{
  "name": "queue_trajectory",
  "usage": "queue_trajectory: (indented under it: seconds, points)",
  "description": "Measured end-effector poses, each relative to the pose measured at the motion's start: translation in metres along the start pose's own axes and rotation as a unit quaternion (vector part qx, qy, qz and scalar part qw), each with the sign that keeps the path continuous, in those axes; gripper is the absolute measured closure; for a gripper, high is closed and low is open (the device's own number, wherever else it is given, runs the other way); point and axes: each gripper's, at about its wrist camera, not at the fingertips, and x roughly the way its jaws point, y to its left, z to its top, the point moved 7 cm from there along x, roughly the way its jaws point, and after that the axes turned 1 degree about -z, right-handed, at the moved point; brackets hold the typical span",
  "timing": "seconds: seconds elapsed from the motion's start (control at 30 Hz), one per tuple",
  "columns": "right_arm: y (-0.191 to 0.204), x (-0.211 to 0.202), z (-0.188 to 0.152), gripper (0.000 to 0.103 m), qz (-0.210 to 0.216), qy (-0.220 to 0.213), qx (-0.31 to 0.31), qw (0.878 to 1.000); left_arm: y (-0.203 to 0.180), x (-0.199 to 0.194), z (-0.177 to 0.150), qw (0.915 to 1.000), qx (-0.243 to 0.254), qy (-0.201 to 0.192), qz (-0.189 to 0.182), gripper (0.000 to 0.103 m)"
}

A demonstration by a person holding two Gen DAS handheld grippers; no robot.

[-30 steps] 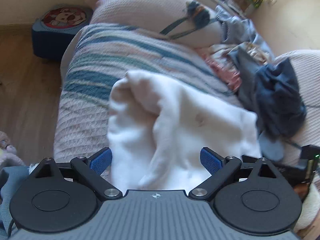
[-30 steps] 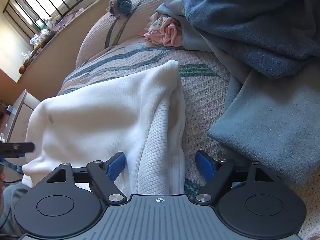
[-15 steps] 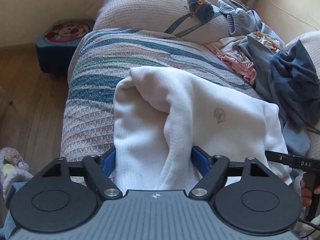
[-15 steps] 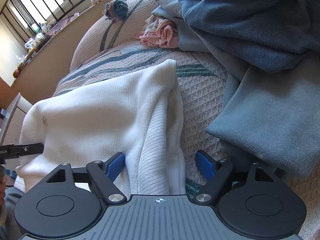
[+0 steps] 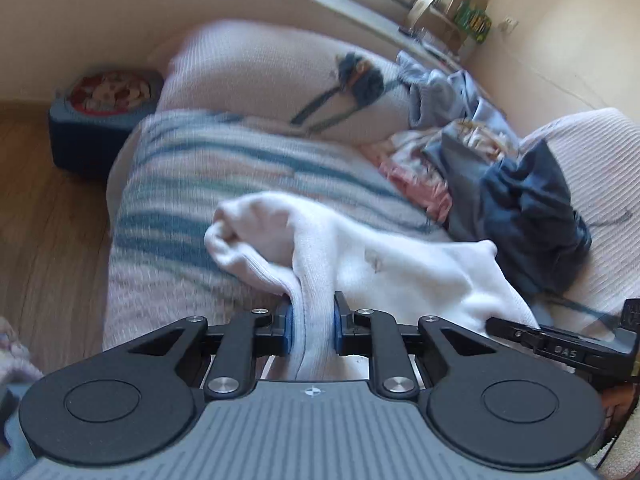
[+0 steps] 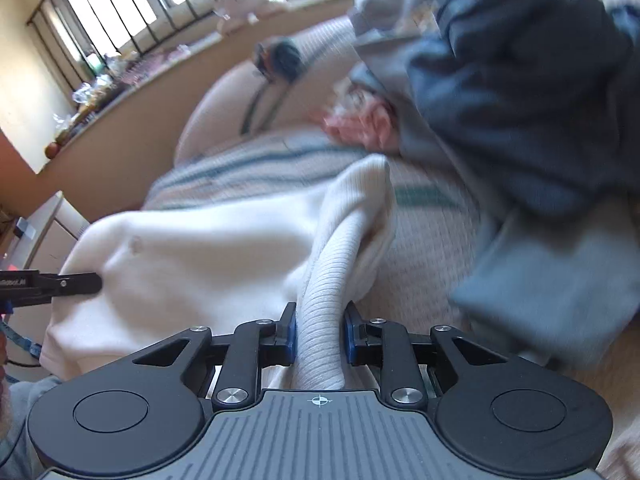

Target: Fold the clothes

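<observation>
One white garment (image 5: pixel 408 264), two grippers (image 5: pixel 312 330)

Bright window (image 6: pixel 120 12) daylight, heavy motion blur, fisheye-warped edges.

Daylight pours through a barred window (image 6: pixel 108 8) above a long cluttered ledge (image 6: pixel 120 88) in a cream-walled room, where a sofa (image 5: pixel 248 168) under a woven cover with teal stripes stands on a wood floor (image 5: pixel 44 208) beside a dark blue box (image 5: pixel 100 120).
</observation>
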Motion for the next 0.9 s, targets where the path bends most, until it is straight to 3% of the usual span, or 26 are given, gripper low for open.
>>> queue_trajectory:
  seconds: [0.23, 0.37, 0.5, 0.6, 0.7, 0.77, 0.83, 0.9]
  points:
    - [0.040, 0.012, 0.090, 0.081, 0.011, -0.084, -0.042, 0.996, 0.012, -0.006, 0.102, 0.9958, 0.043, -0.077, 0.022, 0.086]
    - [0.062, 0.049, 0.146, 0.081, 0.005, -0.126, -0.048, 0.991, 0.033, 0.013, 0.165, 0.9916, 0.059, -0.108, 0.039, 0.086]
    - [0.074, 0.103, 0.187, 0.081, -0.018, -0.143, -0.047, 0.988, 0.068, 0.057, 0.205, 0.9899, 0.069, -0.115, 0.046, 0.086]
    - [0.072, 0.148, 0.194, 0.081, -0.045, -0.126, -0.037, 0.990, 0.097, 0.106, 0.207, 0.9941, 0.053, -0.079, 0.051, 0.085]
    - [0.062, 0.181, 0.183, 0.081, -0.081, -0.100, -0.031, 0.991, 0.122, 0.150, 0.186, 0.9959, 0.048, -0.034, 0.069, 0.082]
    - [0.053, 0.198, 0.175, 0.081, -0.097, -0.080, -0.018, 0.992, 0.134, 0.164, 0.176, 0.9958, 0.046, -0.032, 0.073, 0.074]
    - [0.047, 0.207, 0.169, 0.080, -0.101, -0.070, -0.005, 0.992, 0.141, 0.165, 0.176, 0.9948, 0.043, -0.036, 0.085, 0.054]
    - [0.046, 0.206, 0.168, 0.077, -0.105, -0.068, -0.006, 0.992, 0.144, 0.158, 0.178, 0.9943, 0.044, -0.034, 0.090, 0.051]
